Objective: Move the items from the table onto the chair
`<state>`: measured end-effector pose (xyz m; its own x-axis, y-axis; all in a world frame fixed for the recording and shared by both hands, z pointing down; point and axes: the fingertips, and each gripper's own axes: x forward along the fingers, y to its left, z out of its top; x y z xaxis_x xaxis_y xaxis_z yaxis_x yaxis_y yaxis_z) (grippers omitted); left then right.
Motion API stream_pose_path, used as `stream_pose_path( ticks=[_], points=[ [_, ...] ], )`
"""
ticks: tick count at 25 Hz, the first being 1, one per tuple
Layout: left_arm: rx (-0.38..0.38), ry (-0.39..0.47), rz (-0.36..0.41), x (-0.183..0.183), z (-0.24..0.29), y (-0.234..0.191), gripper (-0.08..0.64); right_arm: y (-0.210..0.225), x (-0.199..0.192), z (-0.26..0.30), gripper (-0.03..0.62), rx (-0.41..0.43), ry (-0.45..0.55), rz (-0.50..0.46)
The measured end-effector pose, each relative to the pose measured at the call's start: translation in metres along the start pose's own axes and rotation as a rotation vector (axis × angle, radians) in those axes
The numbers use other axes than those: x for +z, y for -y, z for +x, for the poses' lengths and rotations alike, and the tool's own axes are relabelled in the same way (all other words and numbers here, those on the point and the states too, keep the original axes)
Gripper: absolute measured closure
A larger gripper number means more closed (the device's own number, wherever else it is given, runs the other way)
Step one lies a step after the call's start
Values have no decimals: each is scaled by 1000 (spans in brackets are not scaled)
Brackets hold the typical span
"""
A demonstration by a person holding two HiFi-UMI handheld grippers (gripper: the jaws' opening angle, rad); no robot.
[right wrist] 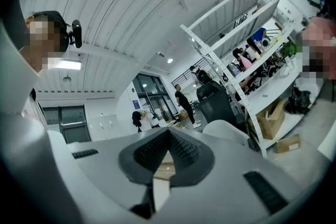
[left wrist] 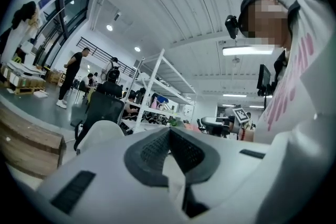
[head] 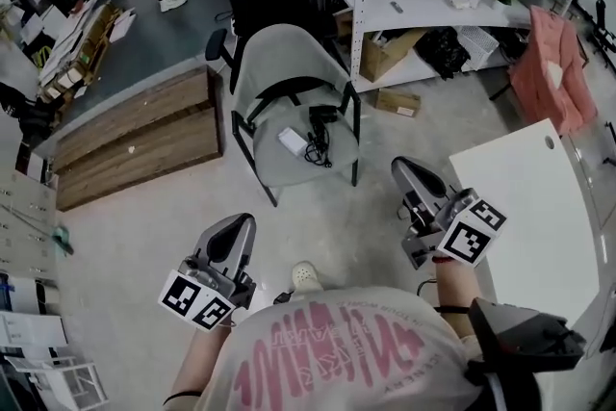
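The chair (head: 284, 63) stands straight ahead of both grippers, about equally near each, with open floor between. On its seat lie a white block (head: 292, 141) and a black corded device (head: 320, 124), side by side. The left gripper (head: 238, 226) and right gripper (head: 404, 168) are clenched on nothing. Right of the chair, beside the right gripper, the white surface (head: 525, 207) shows no items. A shelf rack (head: 364, 5) stands behind the chair.

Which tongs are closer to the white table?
Right. The right tongs hover just beside the white table; the left tongs are farther away, on the person's other side.
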<state>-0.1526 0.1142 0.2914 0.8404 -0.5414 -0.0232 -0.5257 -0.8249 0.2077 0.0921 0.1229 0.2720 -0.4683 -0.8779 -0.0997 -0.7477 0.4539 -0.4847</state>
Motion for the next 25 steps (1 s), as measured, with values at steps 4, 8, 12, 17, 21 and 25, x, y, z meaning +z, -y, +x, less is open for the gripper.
stream_pose_path(
  ticks=[4, 8, 12, 17, 21, 25],
  points=[
    [15, 7, 5, -2, -12, 30, 551, -3, -1, -26, 580, 2, -10, 6],
    [27, 25, 25, -8, -27, 52, 551, -11, -7, -46, 580, 19, -23, -17],
    [35, 25, 29, -14, -38, 67, 551, -16, -11, -62, 580, 26, -24, -17],
    [37, 35, 46, -12, -45, 78, 551, -23, -10, -72, 580, 35, -24, -38],
    [30, 44, 49, -14, -45, 81, 551, -22, -14, -78, 580, 31, -27, -38],
    [28, 44, 47, -19, -46, 81, 551, -20, -17, -81, 580, 24, -27, -40]
  ],
)
